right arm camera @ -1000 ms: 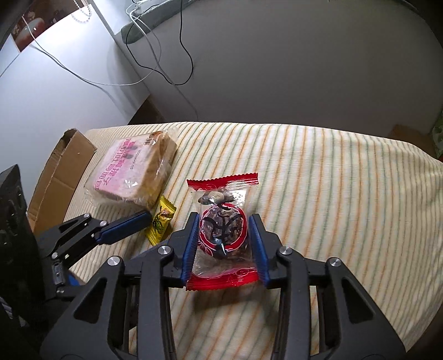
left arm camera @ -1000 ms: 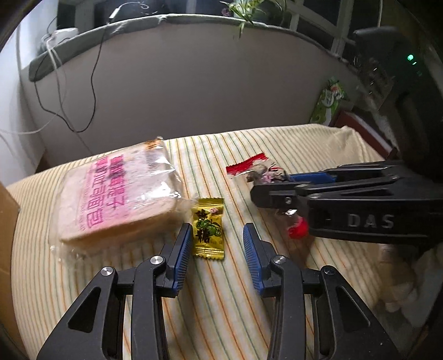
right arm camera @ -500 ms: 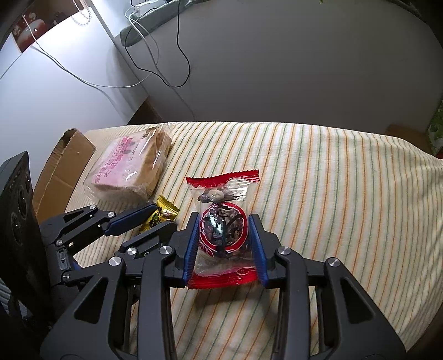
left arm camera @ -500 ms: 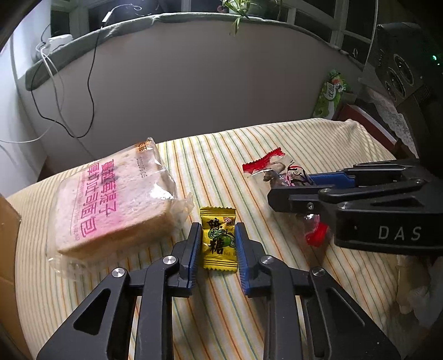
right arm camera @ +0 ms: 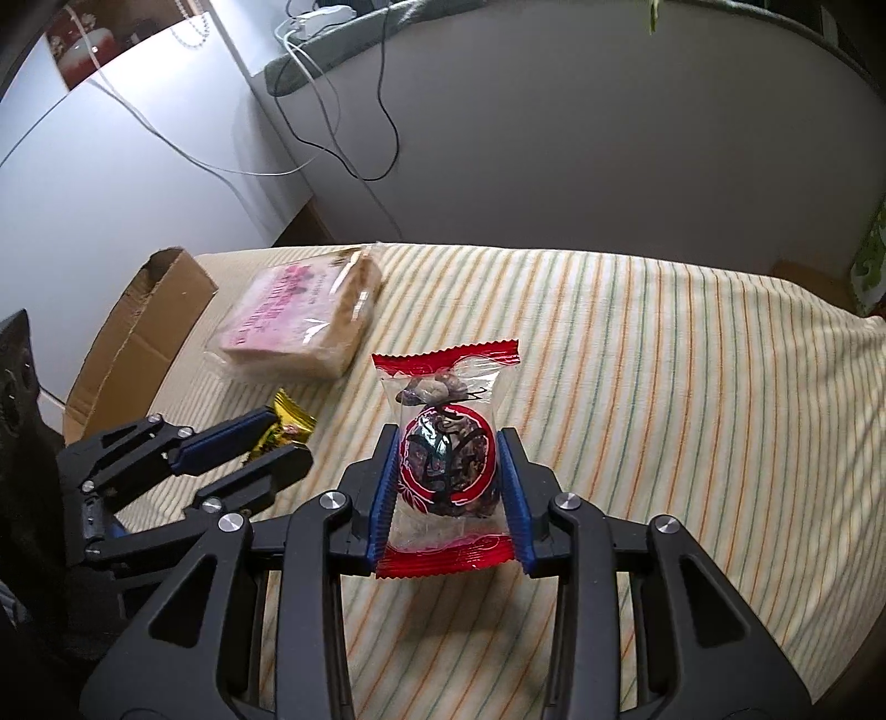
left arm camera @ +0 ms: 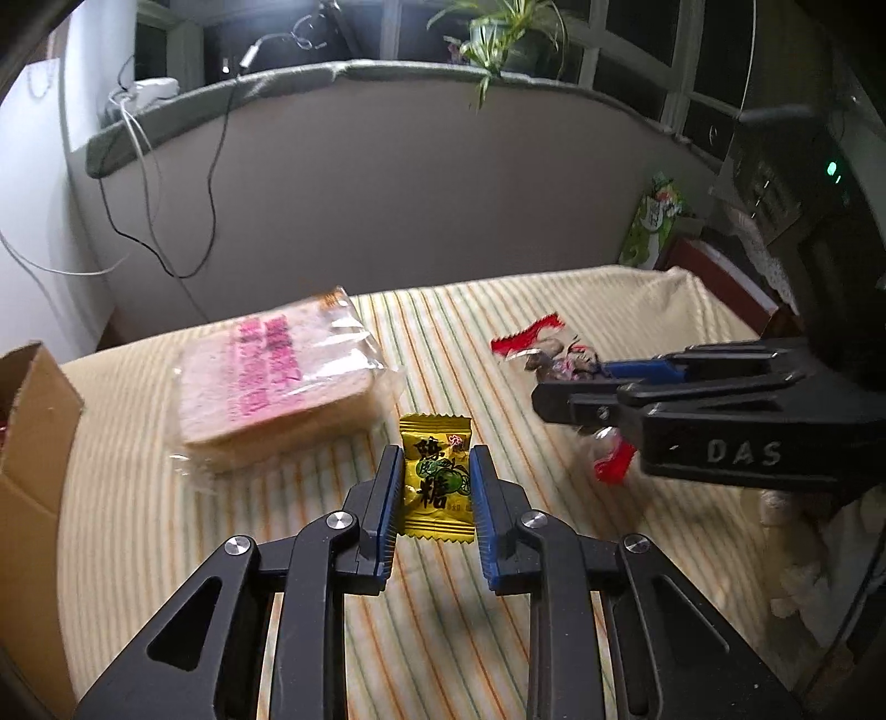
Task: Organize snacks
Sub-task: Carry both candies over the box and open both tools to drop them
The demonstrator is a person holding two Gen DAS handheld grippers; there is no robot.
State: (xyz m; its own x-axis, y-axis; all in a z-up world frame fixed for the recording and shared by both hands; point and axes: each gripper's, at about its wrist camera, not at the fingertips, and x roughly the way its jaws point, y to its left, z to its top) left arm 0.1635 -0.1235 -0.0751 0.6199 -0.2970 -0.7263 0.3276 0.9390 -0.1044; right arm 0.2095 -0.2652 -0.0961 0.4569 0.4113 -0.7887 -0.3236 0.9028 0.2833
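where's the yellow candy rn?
Left wrist view, centre: yellow candy pinched in the left gripper jaws, above the striped cloth, right of the bread pack.

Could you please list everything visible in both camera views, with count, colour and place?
yellow candy: one, yellow, between left pads
red-ended snack packet: one, clear and red, between right pads
bread pack: one, pink print, on cloth
striped cloth: one, cream, covers surface
cardboard box: one, brown, cloth's left edge
cables: several, black and white, wall
plant: one, green, sill
left hand-held gripper: black, blue pads
right hand-held gripper: same
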